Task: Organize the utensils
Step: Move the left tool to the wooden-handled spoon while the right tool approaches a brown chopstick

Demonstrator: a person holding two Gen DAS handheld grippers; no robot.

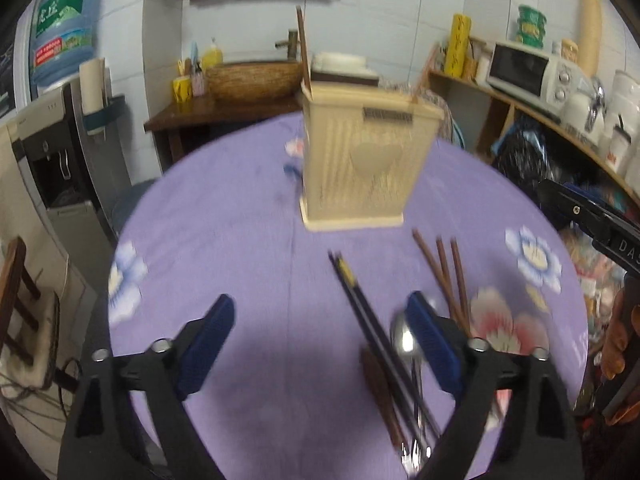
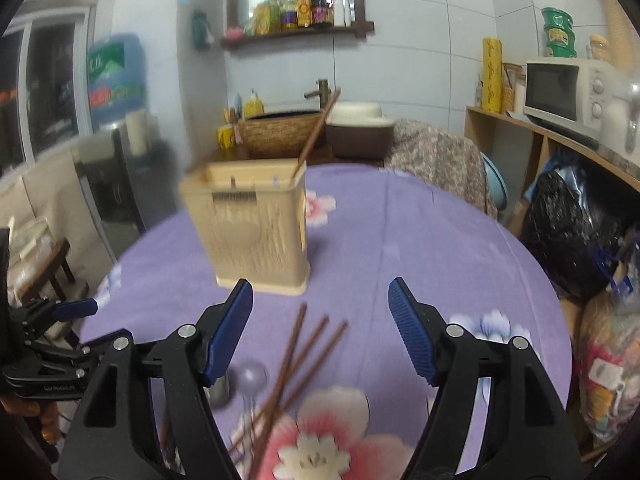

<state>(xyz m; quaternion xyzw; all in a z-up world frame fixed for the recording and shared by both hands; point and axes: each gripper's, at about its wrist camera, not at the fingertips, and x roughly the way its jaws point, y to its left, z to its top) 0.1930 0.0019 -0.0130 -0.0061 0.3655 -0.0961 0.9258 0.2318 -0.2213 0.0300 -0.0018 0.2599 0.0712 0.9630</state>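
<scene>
A beige utensil holder (image 1: 366,156) stands on the round purple table (image 1: 240,248), with a brown chopstick (image 1: 303,46) upright in it. It also shows in the right wrist view (image 2: 260,228). Brown chopsticks (image 1: 442,276), black chopsticks (image 1: 360,308) and a metal spoon (image 1: 406,340) lie in front of it. My left gripper (image 1: 322,340) is open and empty above the table, its right finger over the spoon. My right gripper (image 2: 320,328) is open and empty above the brown chopsticks (image 2: 298,352) and two spoons (image 2: 250,376).
A water dispenser (image 1: 60,120) and a wooden chair (image 1: 24,320) stand left of the table. A sink counter with a basket (image 1: 252,80) lies behind. Shelves with a microwave (image 1: 528,72) and bags (image 2: 572,232) are on the right.
</scene>
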